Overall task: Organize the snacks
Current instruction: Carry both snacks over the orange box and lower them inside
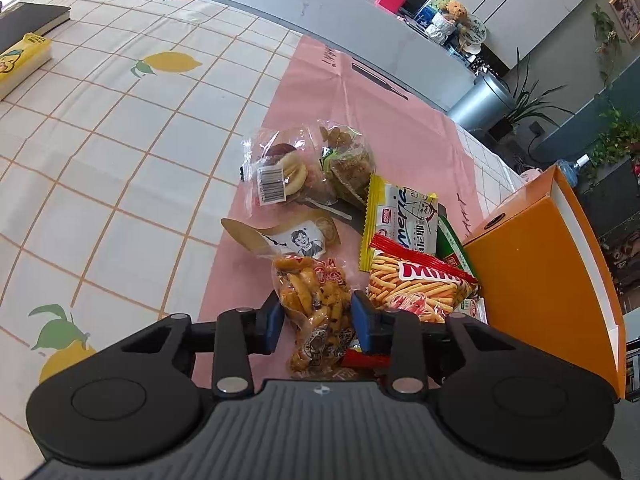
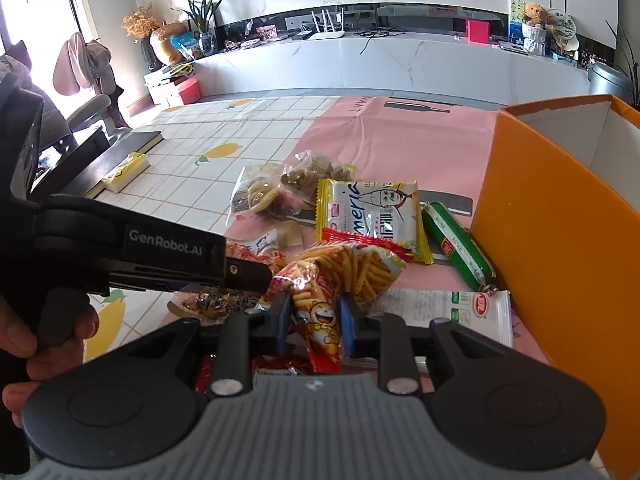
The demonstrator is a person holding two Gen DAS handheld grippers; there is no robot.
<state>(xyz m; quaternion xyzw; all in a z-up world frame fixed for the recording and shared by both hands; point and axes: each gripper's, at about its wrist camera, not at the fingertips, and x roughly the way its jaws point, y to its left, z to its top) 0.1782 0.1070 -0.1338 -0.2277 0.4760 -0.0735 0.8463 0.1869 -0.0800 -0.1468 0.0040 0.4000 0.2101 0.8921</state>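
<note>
Mostly the snacks lie loose on the pink mat (image 1: 320, 92) beside the orange box (image 2: 560, 216) (its inside shows nothing). Right gripper (image 2: 316, 314) clamps the fries packet (image 2: 320, 320); left gripper (image 1: 317, 314), narrowly parted, straddles a fried-snack bag (image 1: 316, 304).

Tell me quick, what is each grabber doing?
Left gripper: jaws around the clear bag of orange fried snacks; grip cannot be told.
Right gripper: closed on the red bag of stick snacks.
</note>
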